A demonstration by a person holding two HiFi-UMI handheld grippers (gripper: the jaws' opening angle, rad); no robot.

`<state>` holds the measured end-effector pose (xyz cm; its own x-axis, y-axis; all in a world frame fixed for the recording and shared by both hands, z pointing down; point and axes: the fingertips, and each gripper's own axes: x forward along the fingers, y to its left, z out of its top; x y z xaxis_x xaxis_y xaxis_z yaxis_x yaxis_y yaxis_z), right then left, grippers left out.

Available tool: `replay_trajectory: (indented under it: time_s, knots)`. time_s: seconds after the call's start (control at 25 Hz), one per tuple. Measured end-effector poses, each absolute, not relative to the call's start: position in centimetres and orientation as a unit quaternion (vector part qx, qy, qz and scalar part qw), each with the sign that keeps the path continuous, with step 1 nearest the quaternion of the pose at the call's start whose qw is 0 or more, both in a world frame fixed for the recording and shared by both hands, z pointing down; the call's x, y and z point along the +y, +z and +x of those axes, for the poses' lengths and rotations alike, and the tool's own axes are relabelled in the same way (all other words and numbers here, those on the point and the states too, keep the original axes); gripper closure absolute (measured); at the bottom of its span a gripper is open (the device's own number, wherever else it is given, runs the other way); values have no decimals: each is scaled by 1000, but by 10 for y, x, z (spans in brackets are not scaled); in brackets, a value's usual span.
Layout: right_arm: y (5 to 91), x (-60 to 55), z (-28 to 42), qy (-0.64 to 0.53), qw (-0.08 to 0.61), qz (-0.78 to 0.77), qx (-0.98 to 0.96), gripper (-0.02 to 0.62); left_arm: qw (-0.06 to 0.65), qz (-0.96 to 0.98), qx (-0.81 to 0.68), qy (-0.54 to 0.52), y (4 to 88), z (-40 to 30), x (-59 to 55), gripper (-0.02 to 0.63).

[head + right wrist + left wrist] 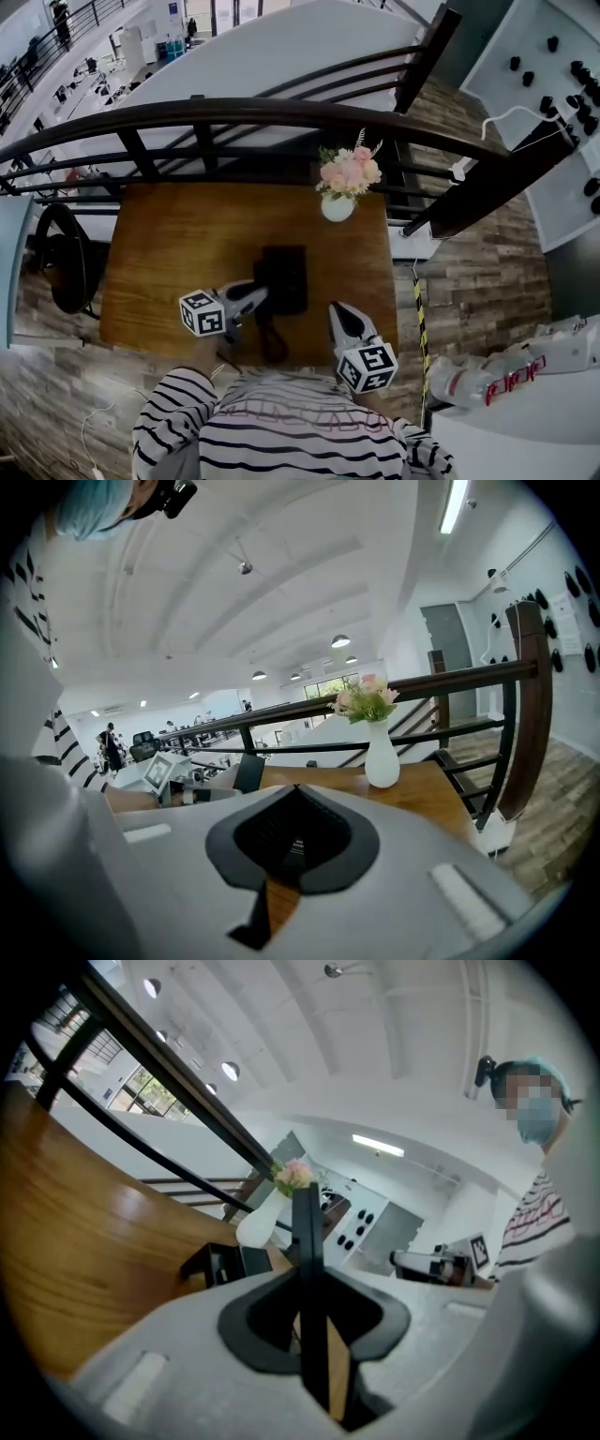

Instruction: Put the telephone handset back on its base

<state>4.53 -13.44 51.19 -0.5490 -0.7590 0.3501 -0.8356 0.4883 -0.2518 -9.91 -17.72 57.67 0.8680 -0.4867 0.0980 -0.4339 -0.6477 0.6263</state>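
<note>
While looking down from the head: left gripper (258,292) low over the wooden tabletop (159,272), tip against the black telephone base (286,277); dark loop, likely the cord (272,342), near the front edge; right gripper (337,319) well clear of the base. Along the left gripper: clamped on a slim black bar, judged to be the handset (306,1241), base just ahead to the left. Along the right gripper: closed together on nothing. Step in hand, probably: bringing handset to base. Next: align lengthwise over the base, lower, release.
</note>
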Motion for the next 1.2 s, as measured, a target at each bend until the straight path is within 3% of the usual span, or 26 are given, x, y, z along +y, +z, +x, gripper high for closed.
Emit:
replay_trajectory:
  time_s: [1.2]
  knots:
    - [538, -141, 68, 218, 122, 517, -818, 595, 458, 864, -190, -86, 657, -86, -239, 532]
